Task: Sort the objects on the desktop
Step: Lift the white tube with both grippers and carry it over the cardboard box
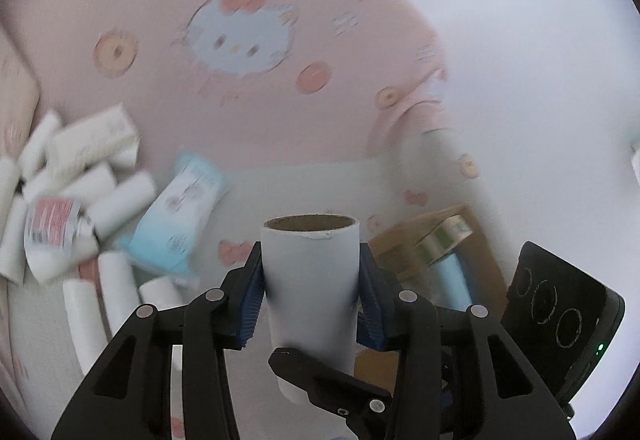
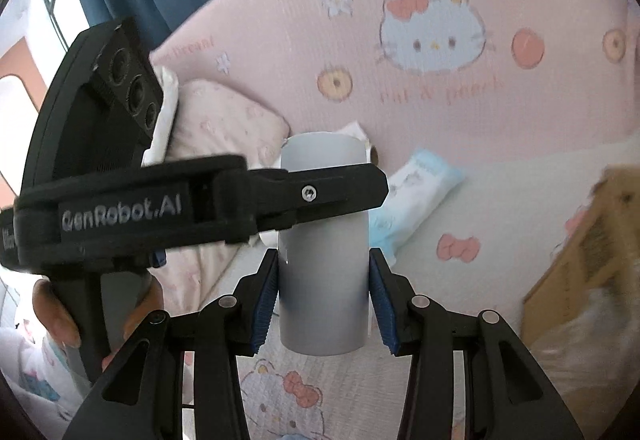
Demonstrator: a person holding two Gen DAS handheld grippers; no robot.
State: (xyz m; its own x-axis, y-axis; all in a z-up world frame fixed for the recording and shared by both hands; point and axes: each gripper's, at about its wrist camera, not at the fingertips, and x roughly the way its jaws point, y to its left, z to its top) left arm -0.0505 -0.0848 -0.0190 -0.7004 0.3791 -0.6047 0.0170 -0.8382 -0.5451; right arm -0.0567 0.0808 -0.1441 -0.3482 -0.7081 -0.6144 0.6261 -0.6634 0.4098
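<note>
left gripper (image 1: pixel 310 280) clamps white roll (image 1: pixel 310 280) upright.
</note>
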